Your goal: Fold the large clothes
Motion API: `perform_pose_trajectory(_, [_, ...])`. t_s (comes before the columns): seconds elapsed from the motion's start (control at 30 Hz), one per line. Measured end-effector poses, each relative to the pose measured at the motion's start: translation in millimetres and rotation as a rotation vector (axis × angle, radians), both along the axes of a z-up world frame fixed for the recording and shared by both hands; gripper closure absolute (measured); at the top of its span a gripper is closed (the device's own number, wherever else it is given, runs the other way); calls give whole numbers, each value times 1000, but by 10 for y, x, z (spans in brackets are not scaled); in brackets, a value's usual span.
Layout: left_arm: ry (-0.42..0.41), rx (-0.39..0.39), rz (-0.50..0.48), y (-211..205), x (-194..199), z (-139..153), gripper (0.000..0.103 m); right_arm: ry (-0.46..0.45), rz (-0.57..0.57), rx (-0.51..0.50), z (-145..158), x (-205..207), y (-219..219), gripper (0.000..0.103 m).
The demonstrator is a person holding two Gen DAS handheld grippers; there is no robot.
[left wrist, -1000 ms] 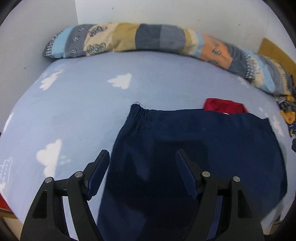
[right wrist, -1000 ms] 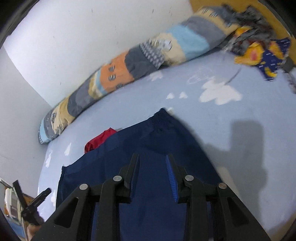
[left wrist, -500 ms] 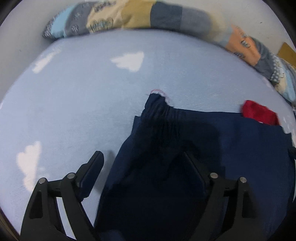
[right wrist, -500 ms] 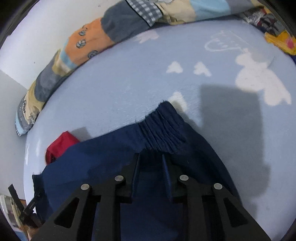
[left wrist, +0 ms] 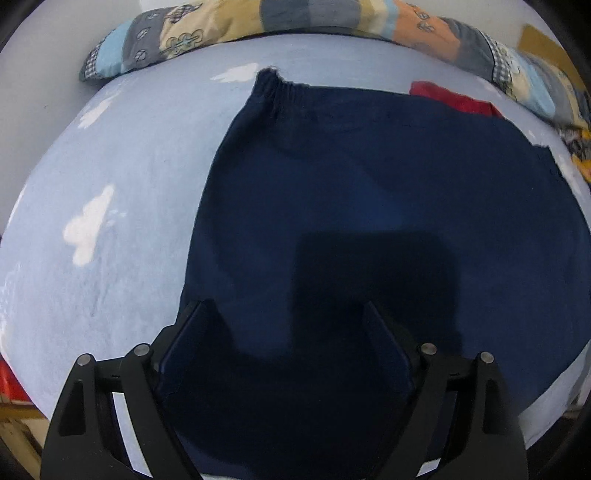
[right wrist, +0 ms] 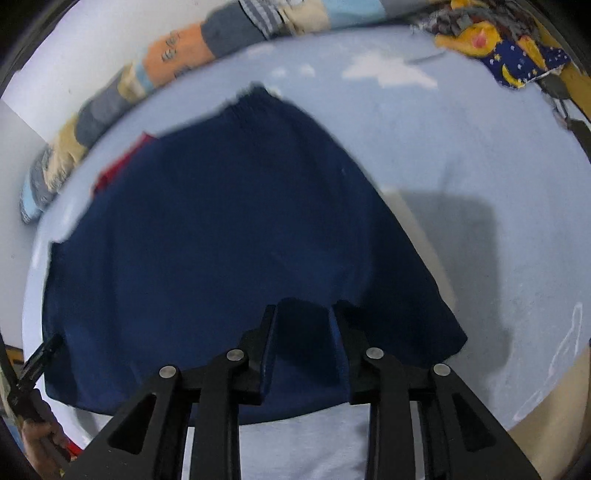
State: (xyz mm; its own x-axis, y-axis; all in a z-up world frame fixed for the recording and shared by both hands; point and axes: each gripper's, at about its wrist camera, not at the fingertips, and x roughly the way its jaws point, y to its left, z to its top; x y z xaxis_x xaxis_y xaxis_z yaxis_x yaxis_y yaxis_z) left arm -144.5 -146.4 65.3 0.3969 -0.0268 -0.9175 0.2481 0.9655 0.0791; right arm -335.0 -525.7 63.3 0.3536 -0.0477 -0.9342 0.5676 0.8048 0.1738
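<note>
Garment (left wrist: 369,192) farther out; yellow cloth (right wrist: 476,37) right-view-only.

Each camera sat behind its own gripper, looking forward and down along the fingers from close above the bed (left wrist: 122,177). The left one faced the wall from the near edge, with the navy garment (left wrist: 388,192) filling its middle. The right one looked from the garment's right side, angled leftward. Both shared the garment (right wrist: 221,221), the red cloth (left wrist: 454,98) and the patchwork bolster (left wrist: 332,14).
</note>
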Motion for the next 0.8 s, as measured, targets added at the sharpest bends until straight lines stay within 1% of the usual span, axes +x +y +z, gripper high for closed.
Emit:
perform_pose_trajectory(0.03, [-23,6,9,1,-43,81,17,-26,5,-31,79,-18,26,73])
perform_pose_trajectory(0.07, [-48,-20,10,1,-117,174,17,-53,12,-57,160,-37,69,71])
perform_pose_trajectory(0.1, [-55,-56,2,-12,-187,242,17,-100,35,-67,261,-71,172,71])
perform_pose_trajectory(0.13, [-66,-93,-14,-44,-261,322,17,-122,60,-60,293,-76,251,71])
perform_pose_trajectory(0.17, [-93,-109,-35,-111,-343,398,17,-151,98,-44,325,-84,377,71])
perform_pose_trajectory(0.23, [-137,-94,-76,-272,-491,486,17,-205,204,-7,363,-23,734,71])
perform_pose_trajectory(0.27, [-150,-82,-100,-364,-549,502,17,-216,249,3,359,3,896,71])
perform_pose_trajectory(0.37, [-163,-57,-154,-551,-631,485,17,-206,336,18,263,55,1273,73])
perform_pose_trajectory(0.43, [-126,-30,-182,-649,-621,389,17,-122,394,5,85,153,1486,74])
perform_pose_trajectory(0.47, [-87,-10,-187,-683,-582,320,17,-77,399,-12,-3,206,1503,74])
perform_pose_trajectory(0.5, [-48,0,-186,-713,-570,258,17,-52,391,-4,-67,236,1489,74])
perform_pose_trajectory(0.53, [-11,2,-183,-741,-556,203,18,-43,374,18,-100,257,1466,74])
perform_pose_trajectory(0.57, [-11,-3,-175,-743,-546,215,18,-58,343,49,-79,241,1412,74])
perform_pose_trajectory(0.63, [-67,-23,-165,-717,-556,351,18,-115,312,78,43,204,1346,72])
perform_pose_trajectory(0.67, [-93,-43,-160,-686,-572,428,18,-159,299,75,139,153,1330,72])
perform_pose_trajectory(0.7, [-108,-56,-155,-658,-582,478,18,-198,297,51,247,95,1330,72])
perform_pose_trajectory(0.73, [-123,-66,-145,-630,-572,521,18,-215,300,26,311,70,1319,71])
perform_pose_trajectory(0.8, [-132,-73,-134,-582,-551,503,18,-245,321,5,377,34,1356,71])
